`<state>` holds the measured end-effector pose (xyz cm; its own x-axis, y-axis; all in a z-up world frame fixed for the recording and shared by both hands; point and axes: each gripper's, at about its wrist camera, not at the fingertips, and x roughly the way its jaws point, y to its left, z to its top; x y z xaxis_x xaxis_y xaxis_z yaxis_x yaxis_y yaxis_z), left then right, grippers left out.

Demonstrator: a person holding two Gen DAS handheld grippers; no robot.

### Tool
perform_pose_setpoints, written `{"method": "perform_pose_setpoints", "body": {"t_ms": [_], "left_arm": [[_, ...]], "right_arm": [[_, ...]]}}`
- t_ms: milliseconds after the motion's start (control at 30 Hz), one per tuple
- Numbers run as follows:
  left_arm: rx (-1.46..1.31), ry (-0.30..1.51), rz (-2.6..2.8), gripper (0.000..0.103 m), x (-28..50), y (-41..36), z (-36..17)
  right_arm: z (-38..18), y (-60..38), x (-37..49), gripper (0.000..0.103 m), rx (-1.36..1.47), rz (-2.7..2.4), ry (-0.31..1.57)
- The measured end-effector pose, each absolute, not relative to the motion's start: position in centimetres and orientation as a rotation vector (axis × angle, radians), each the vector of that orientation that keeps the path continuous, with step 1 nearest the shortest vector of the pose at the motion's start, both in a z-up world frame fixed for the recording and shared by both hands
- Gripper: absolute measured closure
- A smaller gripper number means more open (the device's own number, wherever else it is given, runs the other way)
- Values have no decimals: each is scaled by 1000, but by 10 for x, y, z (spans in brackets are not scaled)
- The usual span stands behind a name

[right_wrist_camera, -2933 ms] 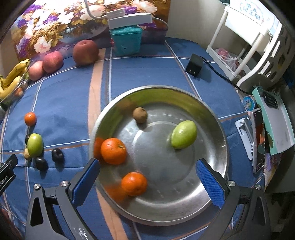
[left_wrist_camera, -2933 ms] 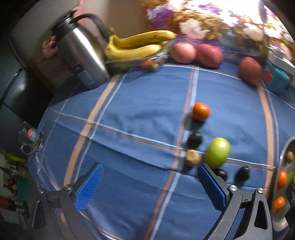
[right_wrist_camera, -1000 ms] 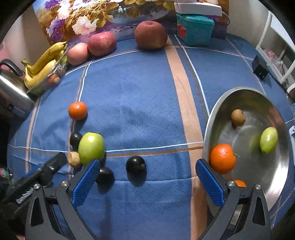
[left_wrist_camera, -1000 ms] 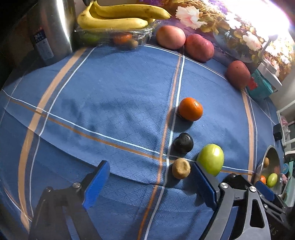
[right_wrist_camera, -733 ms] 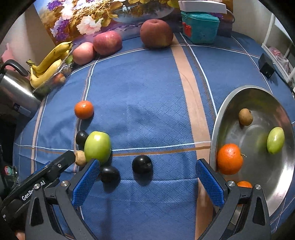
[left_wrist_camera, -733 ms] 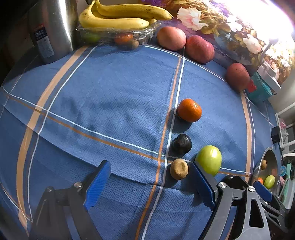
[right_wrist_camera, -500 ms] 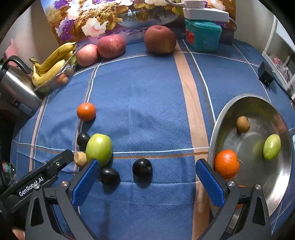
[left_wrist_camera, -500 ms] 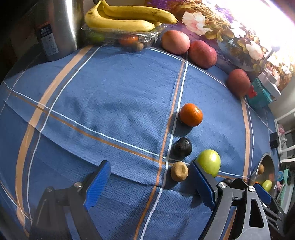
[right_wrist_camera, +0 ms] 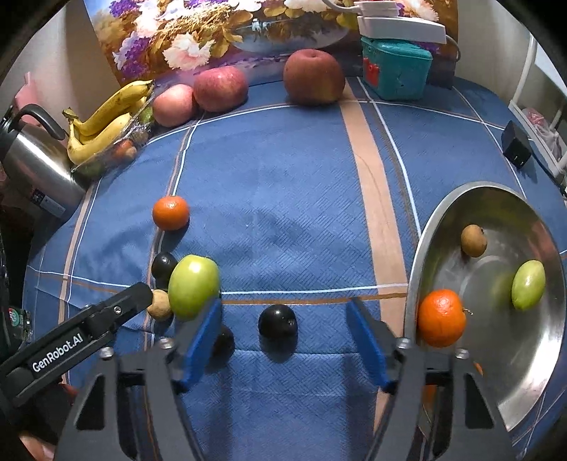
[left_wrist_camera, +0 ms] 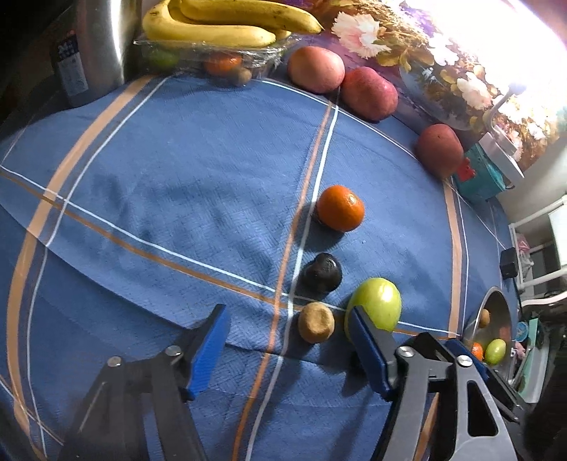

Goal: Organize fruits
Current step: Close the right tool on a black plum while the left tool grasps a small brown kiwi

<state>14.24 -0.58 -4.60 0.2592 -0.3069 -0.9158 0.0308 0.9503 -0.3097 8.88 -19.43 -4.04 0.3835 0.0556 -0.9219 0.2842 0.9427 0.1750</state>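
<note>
Home: tablecloth (right_wrist_camera: 283,184), kettle (right_wrist_camera: 32,166), floral painting (right_wrist_camera: 212,32)

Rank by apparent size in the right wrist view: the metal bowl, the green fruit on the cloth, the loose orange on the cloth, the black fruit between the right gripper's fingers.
1. metal bowl
2. green fruit
3. and 4. loose orange and black fruit: look alike; the orange lies farther away, so unranked.

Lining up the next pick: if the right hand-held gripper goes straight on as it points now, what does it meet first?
Most likely the dark round fruit lying between the open fingers of the right hand-held gripper, though depth is hard to judge in this view.
</note>
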Motion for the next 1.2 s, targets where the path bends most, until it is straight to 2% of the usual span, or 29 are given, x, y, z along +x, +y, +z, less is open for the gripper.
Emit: {"method": "perform_pose_setpoints", "body": {"t_ms": [67,133,267,333,433,567,700,1200], "left_arm": [[-256,1296,-240,43,143,-7,-48],[-263,1305,-248,47,143,-9,-51],[-279,1325,-260,53,143,-12,-57],[-277,1326,-254,56,143,-12,-58],[-314,1328,-275,68,142,-10,-59],[-336,1333,-300,78,141,-11,-60],[-328,1329,-303,78,140,-13,-59],[-329,1274,-293,79,138,-7,-38]], "right_arm": [[-42,-193,89,43,330,-145,1178],[-44,-192,90,51,337,-137,1186],[-51,-191,92,54,352,-125,1200],[-54,-191,93,59,357,-119,1205],[-56,-188,93,62,356,-113,1211],[-59,-187,94,69,359,-116,1220],[-60,-188,92,75,361,-116,1221],[-46,-196,82,76,389,-105,1193]]}}
